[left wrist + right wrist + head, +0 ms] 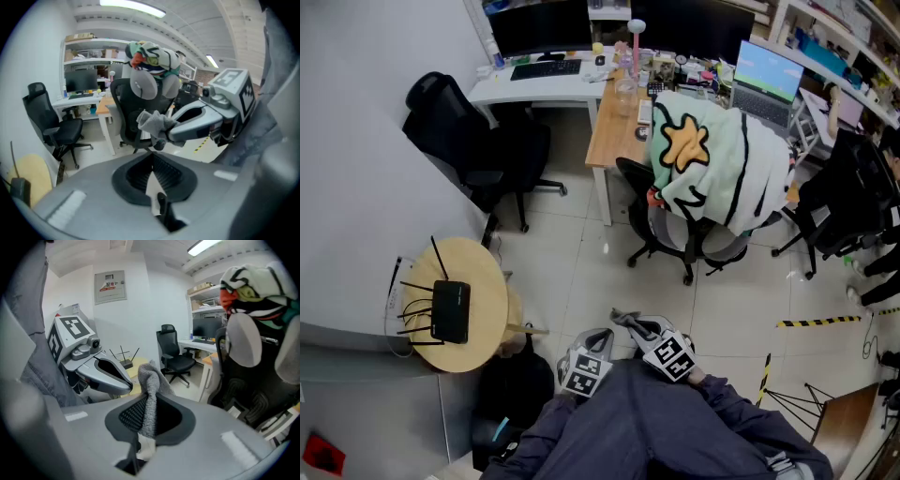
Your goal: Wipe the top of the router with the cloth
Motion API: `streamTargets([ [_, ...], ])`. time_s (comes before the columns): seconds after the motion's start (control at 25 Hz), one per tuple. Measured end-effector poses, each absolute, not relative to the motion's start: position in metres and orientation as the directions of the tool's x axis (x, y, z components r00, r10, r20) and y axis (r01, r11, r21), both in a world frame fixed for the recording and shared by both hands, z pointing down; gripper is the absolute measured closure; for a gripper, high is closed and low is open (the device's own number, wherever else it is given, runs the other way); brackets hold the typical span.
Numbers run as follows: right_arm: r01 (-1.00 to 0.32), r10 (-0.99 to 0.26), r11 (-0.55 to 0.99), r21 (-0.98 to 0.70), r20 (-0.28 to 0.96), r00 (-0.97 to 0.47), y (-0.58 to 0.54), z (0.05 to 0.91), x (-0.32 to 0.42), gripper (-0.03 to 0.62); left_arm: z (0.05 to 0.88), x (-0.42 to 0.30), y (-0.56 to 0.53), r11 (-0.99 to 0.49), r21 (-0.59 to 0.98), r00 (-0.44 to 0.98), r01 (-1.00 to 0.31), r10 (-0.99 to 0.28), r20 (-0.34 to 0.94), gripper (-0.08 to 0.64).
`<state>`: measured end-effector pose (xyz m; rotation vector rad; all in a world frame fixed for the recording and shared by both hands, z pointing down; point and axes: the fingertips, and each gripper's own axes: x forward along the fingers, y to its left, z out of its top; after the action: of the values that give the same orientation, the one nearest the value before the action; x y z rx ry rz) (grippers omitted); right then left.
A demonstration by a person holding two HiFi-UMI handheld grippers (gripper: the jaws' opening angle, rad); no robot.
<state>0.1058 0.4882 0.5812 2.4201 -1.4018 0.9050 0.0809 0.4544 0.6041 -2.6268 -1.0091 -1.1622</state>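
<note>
The black router (450, 311) with several thin antennas lies flat on a small round wooden table (484, 281) at the left. Both grippers hover low over the floor, right of the table and well apart from it. My right gripper (634, 328) is shut on a grey cloth (624, 321), and the cloth (150, 380) sticks up out of its jaws (149, 397). Close beside it on the left is my left gripper (602, 336), shut with nothing in it (152, 157). In the right gripper view the router (125, 363) shows far off behind the left gripper.
A black office chair (487, 150) stands beyond the table. A second chair draped with a green and white blanket (712, 169) sits at the desks with monitors and a laptop (764, 80). Yellow-black tape (816, 322) marks the floor at right. A dark bag (511, 394) lies under the table.
</note>
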Motion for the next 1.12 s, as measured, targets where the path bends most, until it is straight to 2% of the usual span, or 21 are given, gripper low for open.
streamTargets([
  [0.2, -0.883, -0.742, -0.454, -0.122, 0.601, 0.298, 0.418, 0.582, 0.105, 0.555, 0.604, 0.081, 0.384, -0.825, 0.165, 0.533, 0.54, 0.487, 0.692, 0.56],
  [0.44, -0.957, -0.778, -0.269, -0.111, 0.611, 0.148, 0.324, 0.583, 0.094, 0.555, 0.604, 0.07, 0.292, -0.913, 0.164, 0.625, 0.373, 0.378, 0.683, 0.56],
  [0.6, -0.99, -0.787, -0.105, -0.091, 0.616, 0.027, 0.254, 0.586, 0.076, 0.555, 0.61, 0.052, 0.228, -0.96, 0.165, 0.686, 0.226, 0.277, 0.673, 0.56],
  [0.76, -0.992, -0.77, 0.104, -0.075, 0.625, -0.128, 0.197, 0.581, 0.053, 0.555, 0.609, 0.03, 0.173, -0.983, 0.181, 0.736, 0.022, 0.139, 0.663, 0.56],
  [1.12, -0.869, -0.615, 0.494, -0.023, 0.698, -0.368, 0.084, 0.588, 0.004, 0.555, 0.602, -0.048, 0.071, -0.892, 0.221, 0.768, -0.394, -0.188, 0.612, 0.56],
])
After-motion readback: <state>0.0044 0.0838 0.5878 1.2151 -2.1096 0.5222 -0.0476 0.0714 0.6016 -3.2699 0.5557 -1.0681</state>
